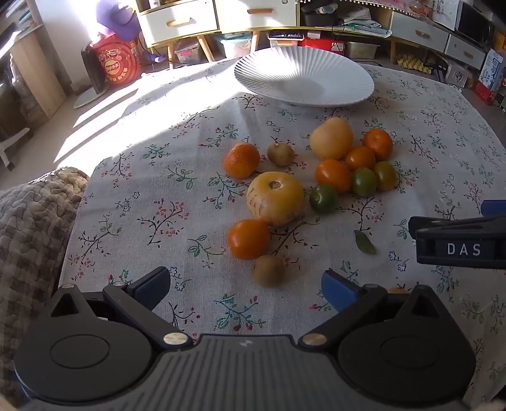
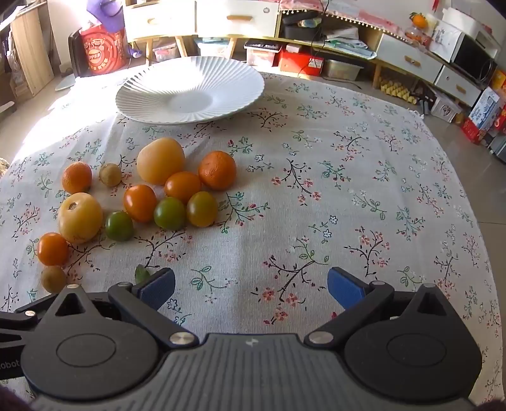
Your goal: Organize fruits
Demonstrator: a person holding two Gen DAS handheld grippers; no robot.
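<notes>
Several fruits lie loose on the floral tablecloth: a big yellow fruit [image 1: 275,197] [image 2: 80,217], a pale yellow one [image 1: 331,138] [image 2: 160,160], several oranges such as the near one [image 1: 249,238] [image 2: 52,248], green tomatoes [image 1: 323,198] [image 2: 119,226] and two small brown kiwis [image 1: 268,271] [image 2: 53,279]. A white ribbed plate [image 1: 348,88] [image 2: 240,91] stands bare at the far side. My left gripper [image 1: 246,287] hovers open just short of the near kiwi. My right gripper [image 2: 251,288] is open over bare cloth, right of the fruits. Nothing is held.
The right gripper's body [image 1: 458,243] enters the left wrist view at the right edge. A green leaf [image 1: 365,242] lies on the cloth. A quilted cushion [image 1: 34,221] sits at the table's left edge. Cabinets [image 2: 202,19] and boxes stand on the floor beyond.
</notes>
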